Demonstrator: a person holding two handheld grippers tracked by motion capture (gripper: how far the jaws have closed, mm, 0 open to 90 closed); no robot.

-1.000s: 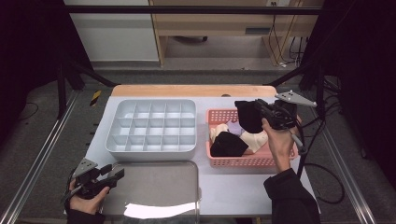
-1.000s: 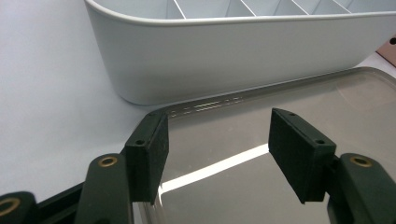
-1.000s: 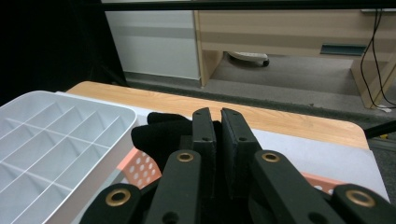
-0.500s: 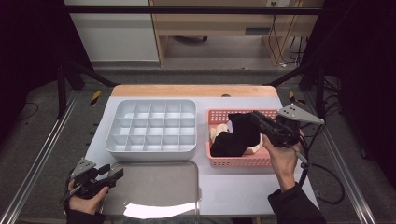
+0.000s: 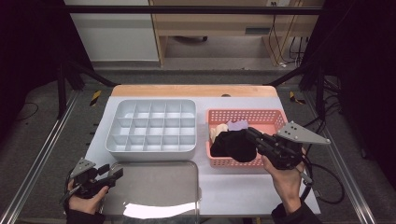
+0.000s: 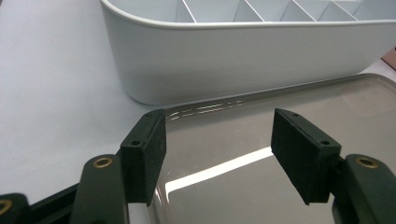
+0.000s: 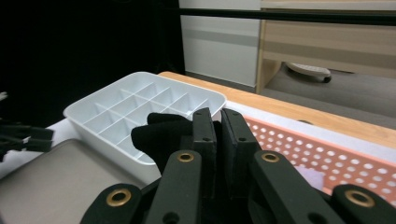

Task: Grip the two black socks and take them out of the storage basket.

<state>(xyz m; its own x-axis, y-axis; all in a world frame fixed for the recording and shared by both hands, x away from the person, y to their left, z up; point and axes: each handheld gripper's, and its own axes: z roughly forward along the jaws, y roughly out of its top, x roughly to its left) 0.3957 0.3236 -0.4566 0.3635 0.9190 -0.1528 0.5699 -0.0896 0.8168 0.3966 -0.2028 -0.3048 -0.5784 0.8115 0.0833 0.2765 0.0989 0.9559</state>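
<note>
My right gripper is shut on a black cloth, which hangs low over the front of the pink basket. In the right gripper view the jaws are pressed together with the black cloth bunched to their left. A cream item and a purple item lie in the basket behind it. My left gripper is open at the left edge of the shiny metal tray. Nothing sits between its jaws, which hover just above the metal tray.
A white divided organiser with several empty compartments stands left of the basket, its wall close ahead of my left gripper. The wooden table edge runs along the back. A cable trails off the right gripper.
My right gripper has come down and toward the front left with the black cloth, from high over the basket's right side to low over its front. The left gripper has stayed put.
</note>
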